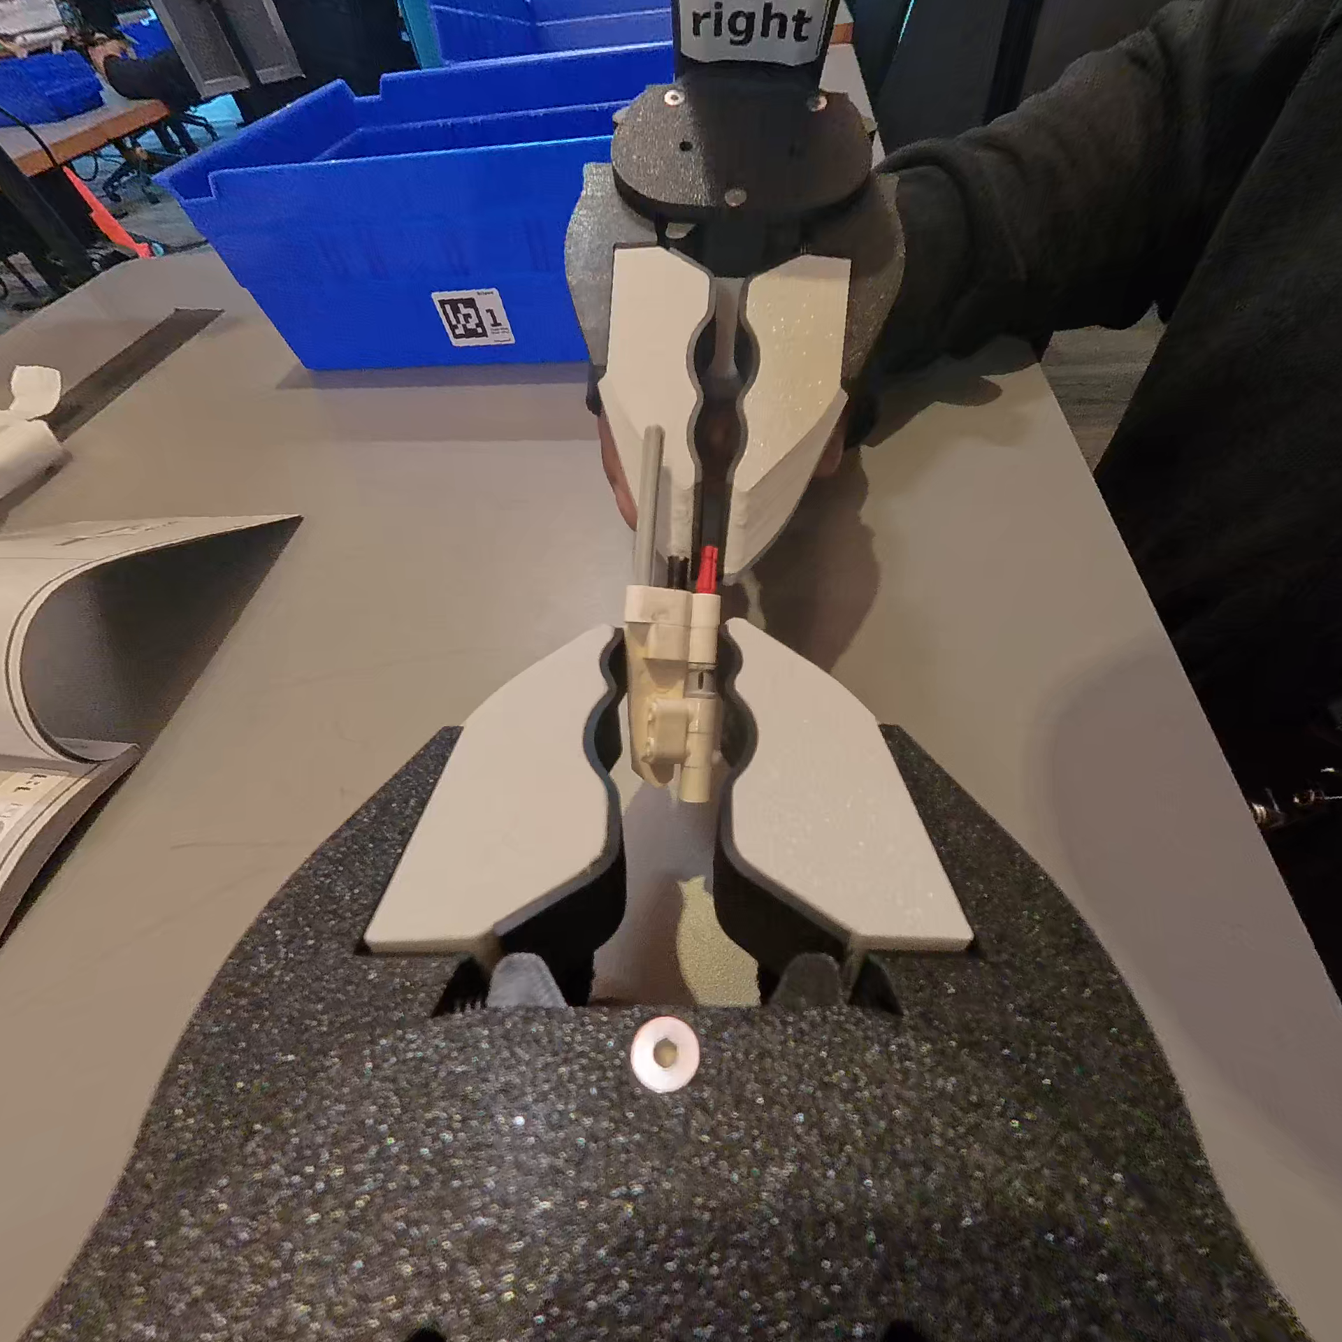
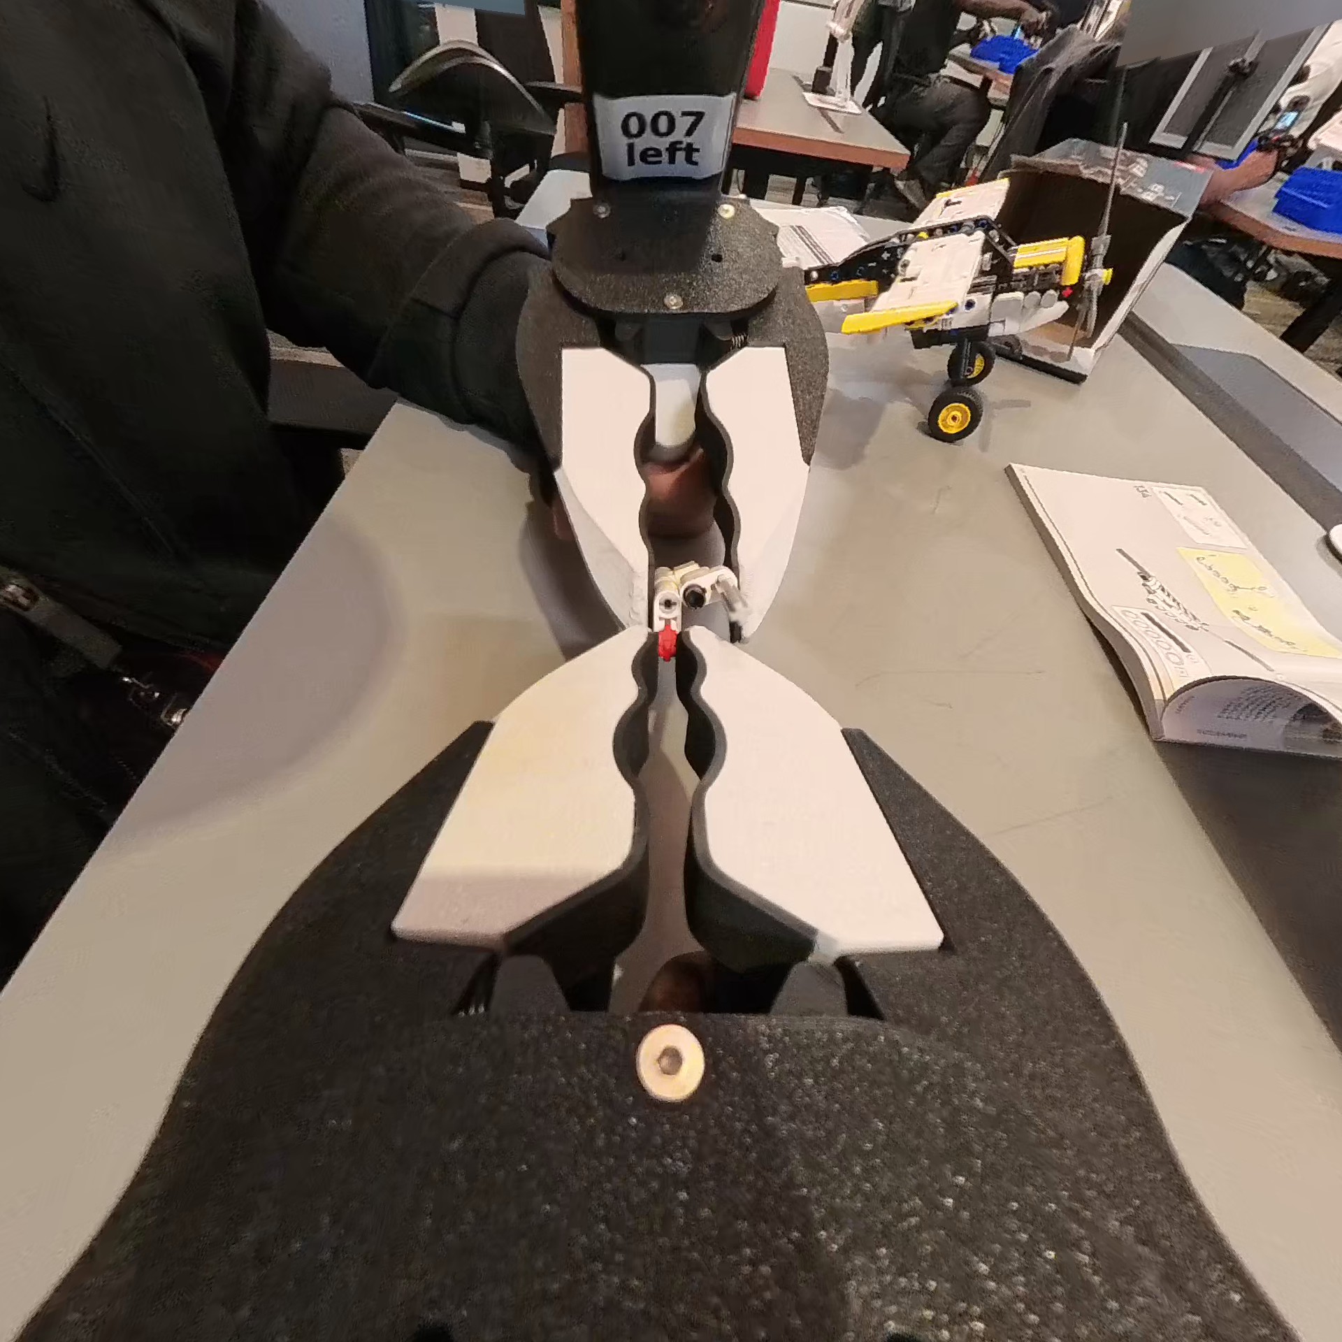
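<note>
Near: left gripper pads clamped on small white brick assembly, held above grey table. Just beyond, tip to tip: right gripper fingers pinched on red pin, seated partway in assembly's far end. Pin depth & hole hidden. Far: blue bin, open booklet, yellow-white model plane. Progress unclear.

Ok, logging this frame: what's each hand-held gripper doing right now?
Left hand-held gripper: closed on a small white brick assembly.
Right hand-held gripper: closed on the red pin at that assembly's end.
</note>
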`<state>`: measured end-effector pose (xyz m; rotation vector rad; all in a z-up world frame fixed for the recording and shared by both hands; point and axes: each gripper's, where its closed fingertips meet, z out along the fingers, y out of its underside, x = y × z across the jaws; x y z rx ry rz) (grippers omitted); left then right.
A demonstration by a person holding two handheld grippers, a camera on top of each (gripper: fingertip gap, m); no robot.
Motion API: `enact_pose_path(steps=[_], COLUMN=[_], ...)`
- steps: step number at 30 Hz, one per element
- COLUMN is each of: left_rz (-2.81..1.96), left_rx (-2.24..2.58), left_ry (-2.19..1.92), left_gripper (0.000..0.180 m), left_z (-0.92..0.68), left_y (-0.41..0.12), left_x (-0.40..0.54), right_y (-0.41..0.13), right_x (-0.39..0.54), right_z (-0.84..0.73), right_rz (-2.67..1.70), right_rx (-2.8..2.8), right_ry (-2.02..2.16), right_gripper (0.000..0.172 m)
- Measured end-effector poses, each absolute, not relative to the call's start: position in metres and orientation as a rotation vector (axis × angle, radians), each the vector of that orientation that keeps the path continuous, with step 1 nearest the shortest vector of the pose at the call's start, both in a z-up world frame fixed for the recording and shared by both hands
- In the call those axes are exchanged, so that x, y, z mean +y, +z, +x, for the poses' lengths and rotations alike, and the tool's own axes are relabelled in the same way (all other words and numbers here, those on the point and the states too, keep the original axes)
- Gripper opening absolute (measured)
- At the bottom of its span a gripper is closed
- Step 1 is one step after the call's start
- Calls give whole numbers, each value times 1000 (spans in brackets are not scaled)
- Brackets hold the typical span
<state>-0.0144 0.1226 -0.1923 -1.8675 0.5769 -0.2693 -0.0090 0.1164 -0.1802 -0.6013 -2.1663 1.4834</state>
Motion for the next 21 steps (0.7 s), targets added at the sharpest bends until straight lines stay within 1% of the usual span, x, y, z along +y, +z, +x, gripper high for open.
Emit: enact_pose_path(steps=[21], left_rz=[-1860], left_rx=[593], left_ry=[-246], left_gripper=[22], left_z=[-13], left_y=[-193], left_x=[121], right_y=[-185], right_x=[114], right_z=[-9], right_rz=[-591], right_rx=[-2171], right_ry=[1462], right_gripper=[4])
